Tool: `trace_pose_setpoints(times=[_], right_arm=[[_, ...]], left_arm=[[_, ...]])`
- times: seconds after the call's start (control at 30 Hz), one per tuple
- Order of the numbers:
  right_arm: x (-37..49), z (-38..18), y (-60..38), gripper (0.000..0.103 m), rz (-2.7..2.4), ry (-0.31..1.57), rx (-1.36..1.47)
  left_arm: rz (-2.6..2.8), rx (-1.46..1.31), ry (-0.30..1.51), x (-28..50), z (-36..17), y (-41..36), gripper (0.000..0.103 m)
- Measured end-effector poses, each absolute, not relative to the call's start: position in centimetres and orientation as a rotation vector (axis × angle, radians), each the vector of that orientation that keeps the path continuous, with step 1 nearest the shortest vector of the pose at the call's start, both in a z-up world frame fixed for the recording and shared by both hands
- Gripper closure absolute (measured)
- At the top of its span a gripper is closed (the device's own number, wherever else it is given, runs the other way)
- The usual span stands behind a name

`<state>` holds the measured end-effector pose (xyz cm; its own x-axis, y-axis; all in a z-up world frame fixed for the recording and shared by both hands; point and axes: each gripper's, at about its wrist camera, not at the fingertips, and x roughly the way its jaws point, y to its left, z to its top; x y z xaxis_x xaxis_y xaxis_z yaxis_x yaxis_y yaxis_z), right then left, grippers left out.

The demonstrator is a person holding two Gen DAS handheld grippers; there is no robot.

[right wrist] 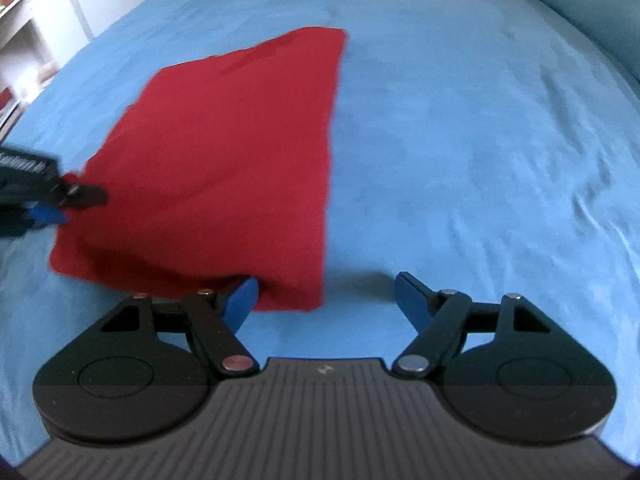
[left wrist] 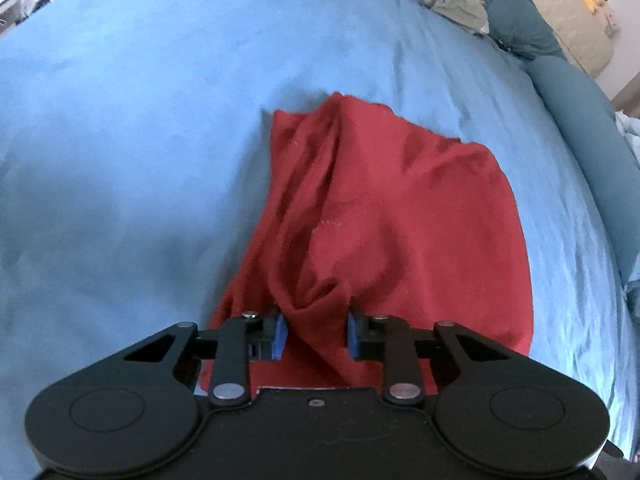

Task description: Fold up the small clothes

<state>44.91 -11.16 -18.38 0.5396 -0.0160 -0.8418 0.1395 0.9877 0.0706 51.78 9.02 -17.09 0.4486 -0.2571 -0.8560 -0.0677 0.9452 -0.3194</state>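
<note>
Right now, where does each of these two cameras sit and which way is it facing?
Left wrist: on the left gripper, looking forward and down along its fingers at the red garment bunched between them on the blue bedsheet.
Right wrist: on the right gripper, jaws wide, at the garment's near corner; the left gripper shows at frame left.
Shared: garment, bedsheet, left gripper.

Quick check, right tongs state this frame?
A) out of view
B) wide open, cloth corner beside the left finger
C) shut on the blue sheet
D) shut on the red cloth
B: in the right wrist view the right tongs stand wide open over the blue sheet, with a corner of the red cloth lying by the left finger and nothing pinched. The left tongs have red fabric bunched between their pads.
</note>
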Motion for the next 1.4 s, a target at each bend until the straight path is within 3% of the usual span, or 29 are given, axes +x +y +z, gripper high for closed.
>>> trace_pose_setpoints(times=[0.07,0.13,0.33,0.53,0.67,0.9,0.97,1.03,1.07,1.23,1.4], right_arm=[[45.1,-18.4,-11.3,0.014,-0.111,0.985,0.126],[45.0,-17.9,-11.4,0.022,-0.118,0.96,0.115],[43.5,-15.7,-11.1,0.023,-0.136,0.892,0.099],[43.6,-18.4,-11.3,0.023,-0.131,0.992,0.067],[43.6,-18.5,-11.4,0.023,-0.098,0.996,0.029],[42.6,-16.0,-12.3,0.016,-0.032,0.973,-0.029],[42.0,-14.4,-12.5,0.012,-0.033,0.943,-0.031],[42.4,-12.9,-13.2,0.002,-0.022,0.909,-0.013],[42.8,-12.2,-13.4,0.0,-0.015,0.893,0.002],[46.6,-10.3,-14.7,0.0,0.048,0.86,0.151],[51.0,-12.1,-15.2,0.0,0.054,0.908,0.288]], left_arm=[[-0.131,-0.317,1.101,51.7,-16.9,8.9,0.08],[-0.141,-0.316,1.084,51.6,-16.3,9.3,0.087],[-0.138,-0.315,1.013,48.6,-13.6,10.9,0.089],[-0.098,-0.261,1.072,47.2,-18.4,10.7,0.089],[-0.091,-0.233,1.062,47.1,-18.2,10.1,0.089],[-0.12,-0.081,0.987,46.5,-14.2,10.3,0.073],[-0.133,-0.054,0.953,46.9,-12.9,10.8,0.062],[-0.16,-0.045,0.927,47.8,-11.9,11.4,0.033],[-0.175,-0.043,0.91,48.5,-11.5,11.5,0.03],[-0.215,-0.136,0.906,53.1,-12.1,11.6,0.029],[-0.211,-0.205,0.989,56.5,-15.7,11.2,0.029]])
